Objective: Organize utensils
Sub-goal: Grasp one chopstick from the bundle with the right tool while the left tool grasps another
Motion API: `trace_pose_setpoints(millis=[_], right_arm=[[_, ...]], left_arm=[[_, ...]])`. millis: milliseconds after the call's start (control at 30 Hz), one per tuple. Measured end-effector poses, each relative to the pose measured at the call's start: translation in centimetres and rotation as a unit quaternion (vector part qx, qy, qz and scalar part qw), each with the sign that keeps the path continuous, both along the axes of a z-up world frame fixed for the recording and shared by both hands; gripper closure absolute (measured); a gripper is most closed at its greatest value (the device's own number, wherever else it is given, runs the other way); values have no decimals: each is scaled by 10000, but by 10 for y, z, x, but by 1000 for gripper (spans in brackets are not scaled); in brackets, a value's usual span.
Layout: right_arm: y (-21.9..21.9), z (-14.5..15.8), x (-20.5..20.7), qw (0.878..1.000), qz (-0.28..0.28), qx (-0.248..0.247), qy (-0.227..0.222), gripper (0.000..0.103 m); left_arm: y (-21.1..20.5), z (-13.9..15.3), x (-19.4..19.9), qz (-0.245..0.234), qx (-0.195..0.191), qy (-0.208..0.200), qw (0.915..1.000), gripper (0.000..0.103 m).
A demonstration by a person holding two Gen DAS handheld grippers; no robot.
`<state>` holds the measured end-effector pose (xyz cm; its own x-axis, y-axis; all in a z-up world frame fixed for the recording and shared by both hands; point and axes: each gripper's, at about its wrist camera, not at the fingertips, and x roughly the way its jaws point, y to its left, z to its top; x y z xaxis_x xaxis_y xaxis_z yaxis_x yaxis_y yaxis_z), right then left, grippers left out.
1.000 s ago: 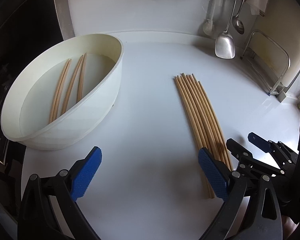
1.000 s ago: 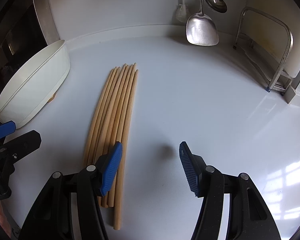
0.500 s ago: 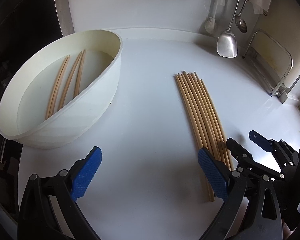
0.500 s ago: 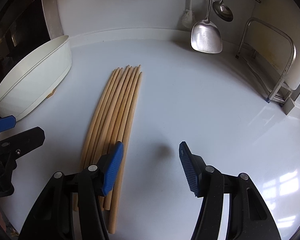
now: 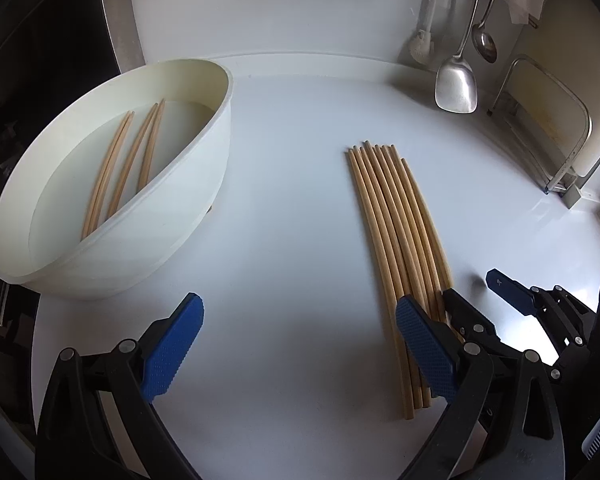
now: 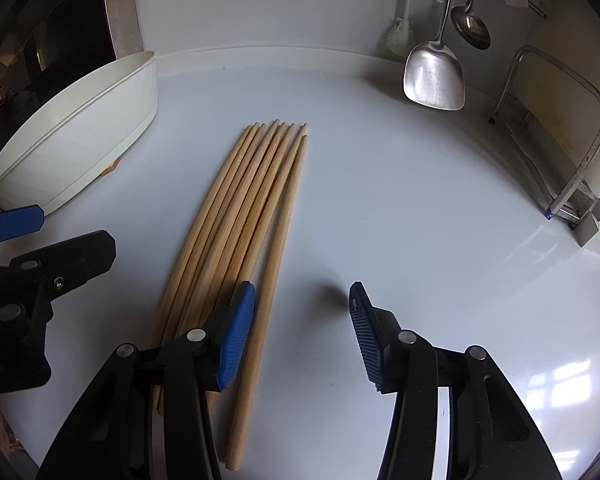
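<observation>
Wooden chopsticks (image 6: 236, 216) bundled flat on white counter (image 6: 400, 208), long axes running away toward back wall, tips far. Right gripper (image 6: 302, 330) closing around outermost stick, untouched. Left gripper (image 5: 296, 344) agape, empty, beside bundle.

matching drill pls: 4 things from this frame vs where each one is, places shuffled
Things:
1. metal spatula
2. white basin
3. outermost chopstick
4. left claw

Places:
A. holds a few chopsticks
B. between the closing right claw's pads, not pinched
C. open over bare counter
D. hanging at the back wall

Pairs: 1-D, 2-A, 3-B, 4-C
</observation>
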<state>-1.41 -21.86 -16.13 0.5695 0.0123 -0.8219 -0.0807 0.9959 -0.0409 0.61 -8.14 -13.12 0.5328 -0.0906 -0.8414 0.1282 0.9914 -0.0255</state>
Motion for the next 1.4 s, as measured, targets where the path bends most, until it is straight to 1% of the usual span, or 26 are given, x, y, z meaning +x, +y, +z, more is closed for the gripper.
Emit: trace_pose_setpoints(millis=[133, 267, 433, 533, 667, 800, 1000, 1033, 1067, 1100, 1200, 1400], right_arm=[[-7, 0, 3, 10000, -31, 34, -28, 75], [-23, -1, 6, 9997, -155, 163, -31, 80], [-43, -1, 7, 9992, -317, 226, -47, 81], [-51, -1, 6, 9989, -357, 313, -25, 81], [-58, 1, 4, 9984, -340, 432, -112, 77], [-58, -1, 5, 9986, -320, 403, -97, 77], [-58, -2, 7, 9986, -327, 402, -107, 77], [-58, -2, 7, 9986, -323, 403, -107, 76], [-58, -2, 8, 9986, -314, 410, -100, 71], [-58, -3, 8, 9986, -299, 419, -80, 69], [-56, -4, 9, 9989, -254, 381, -71, 69], [-49, -6, 11, 9997, -125, 207, -79, 69]], left_arm=[[-3, -6, 4, 17, -21, 82, 10000, 8], [-7, -11, 8, 62, -42, 121, 9999, 8], [-18, -18, 14, 90, 135, 102, 9998, 8], [-21, -25, 21, 105, 200, 184, 9996, 8], [-19, -31, 27, 168, 255, 257, 9992, 8], [-19, -33, 29, 213, 140, 292, 9992, 7], [-21, -32, 31, 191, 256, 286, 9991, 8], [-21, -33, 31, 202, 271, 297, 9990, 8], [-20, -34, 33, 219, 275, 326, 9988, 8], [-20, -35, 34, 246, 291, 370, 9986, 8], [-19, -36, 37, 308, 212, 404, 9985, 7], [-21, -36, 43, 319, 202, 375, 9986, 8]])
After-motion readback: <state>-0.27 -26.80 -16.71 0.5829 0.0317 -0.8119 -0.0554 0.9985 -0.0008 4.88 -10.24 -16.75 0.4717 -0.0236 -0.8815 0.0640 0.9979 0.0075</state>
